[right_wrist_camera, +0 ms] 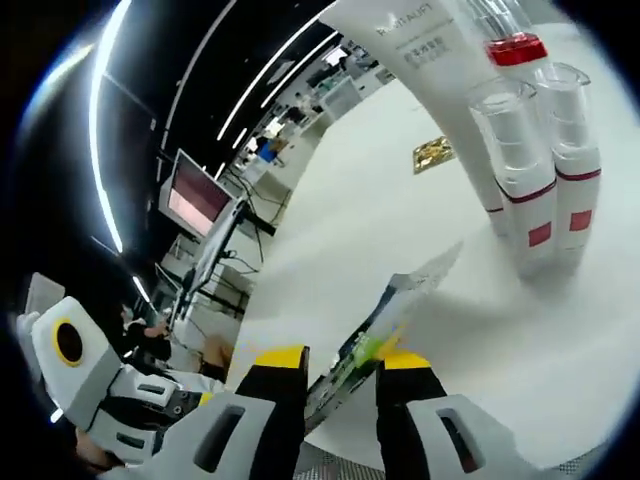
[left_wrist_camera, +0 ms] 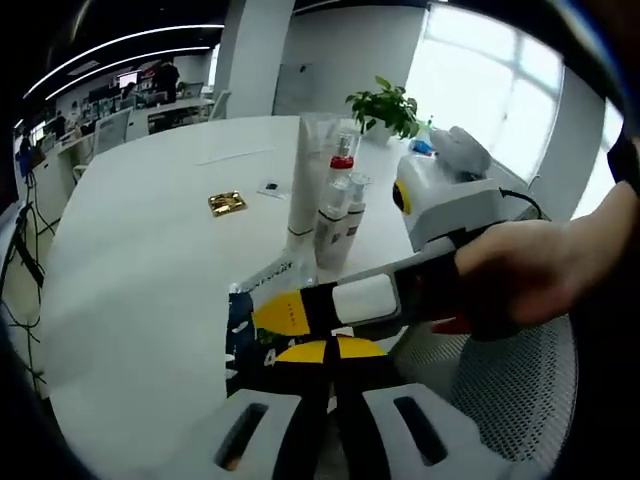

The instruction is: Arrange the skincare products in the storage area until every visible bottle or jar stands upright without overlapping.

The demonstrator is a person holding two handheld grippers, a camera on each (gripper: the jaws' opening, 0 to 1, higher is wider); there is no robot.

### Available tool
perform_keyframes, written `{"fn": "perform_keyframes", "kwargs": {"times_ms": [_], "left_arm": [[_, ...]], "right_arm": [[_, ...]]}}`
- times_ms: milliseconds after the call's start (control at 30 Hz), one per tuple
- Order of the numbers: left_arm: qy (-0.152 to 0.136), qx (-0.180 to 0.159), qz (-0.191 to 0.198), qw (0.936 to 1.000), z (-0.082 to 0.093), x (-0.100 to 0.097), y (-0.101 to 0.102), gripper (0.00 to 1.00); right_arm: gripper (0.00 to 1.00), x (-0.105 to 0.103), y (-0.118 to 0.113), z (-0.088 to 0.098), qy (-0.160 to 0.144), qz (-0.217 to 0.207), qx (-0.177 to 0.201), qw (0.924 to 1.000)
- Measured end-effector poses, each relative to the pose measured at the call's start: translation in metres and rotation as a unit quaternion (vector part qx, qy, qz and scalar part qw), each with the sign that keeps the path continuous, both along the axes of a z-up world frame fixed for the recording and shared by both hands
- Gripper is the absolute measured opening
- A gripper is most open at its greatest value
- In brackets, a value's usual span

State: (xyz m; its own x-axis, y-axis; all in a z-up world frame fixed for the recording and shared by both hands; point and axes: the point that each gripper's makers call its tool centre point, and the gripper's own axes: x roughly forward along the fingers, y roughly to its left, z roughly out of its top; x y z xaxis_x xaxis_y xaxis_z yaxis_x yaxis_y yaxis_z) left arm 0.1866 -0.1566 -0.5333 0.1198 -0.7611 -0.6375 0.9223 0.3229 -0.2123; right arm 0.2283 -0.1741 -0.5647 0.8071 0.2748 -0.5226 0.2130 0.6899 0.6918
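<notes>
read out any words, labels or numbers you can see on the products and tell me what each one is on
Tall white tube: a line of capital letters near its top, with smaller lines below, all too blurred to quote.
Clear-capped bottles: red square patches, no legible text.
Flat packet between the right gripper fingers: coloured print, too blurred to read.
Gold item on the white table: no readable text.
Nothing can be quoted with confidence.
</notes>
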Motion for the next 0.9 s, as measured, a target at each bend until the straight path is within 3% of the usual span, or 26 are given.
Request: {"fn": "perform_keyframes", "kwargs": {"times_ms": [100,200,233,333,467,567,700,767,900], "left_arm": [[-0.004,0.012,-0.028,0.9995,-0.005,-0.009,0.000,0.00],[-0.008,0.018,-0.053,0.9984,-0.010,-0.019,0.000,0.01],[-0.027,0.020,-0.073,0.9968,-0.009,-0.020,-0.001,0.01],[-0.059,0.015,-0.104,0.9927,-0.006,-0.023,-0.002,0.02],[-0.050,-0.005,-0.117,0.9918,0.004,-0.027,0.002,0.02],[-0.010,-0.047,-0.076,0.9959,0.020,-0.021,0.007,0.03],[0.014,-0.096,-0.028,0.9949,0.045,-0.007,0.016,0.02],[0.021,-0.113,-0.009,0.9933,0.056,-0.001,0.020,0.05],[0.019,-0.118,0.002,0.9928,0.056,0.011,0.030,0.17]], "right_arm": [[0.15,-0.006,0.000,-0.008,0.022,0.005,0.005,0.9997],[0.04,-0.011,0.004,-0.006,0.016,0.014,0.016,0.9997],[0.00,-0.011,0.006,-0.003,0.009,0.006,0.027,0.9996],[0.00,-0.008,0.004,0.008,-0.028,0.022,-0.004,0.9994],[0.00,-0.008,-0.001,0.022,-0.053,0.015,0.010,0.9984],[0.00,-0.007,-0.008,0.038,-0.078,0.008,0.029,0.9965],[0.00,-0.008,-0.016,0.054,-0.108,0.023,0.024,0.9936],[0.00,-0.010,-0.020,0.060,-0.120,0.029,0.027,0.9920],[0.00,-0.016,-0.017,0.078,-0.152,0.059,0.042,0.9857]]}}
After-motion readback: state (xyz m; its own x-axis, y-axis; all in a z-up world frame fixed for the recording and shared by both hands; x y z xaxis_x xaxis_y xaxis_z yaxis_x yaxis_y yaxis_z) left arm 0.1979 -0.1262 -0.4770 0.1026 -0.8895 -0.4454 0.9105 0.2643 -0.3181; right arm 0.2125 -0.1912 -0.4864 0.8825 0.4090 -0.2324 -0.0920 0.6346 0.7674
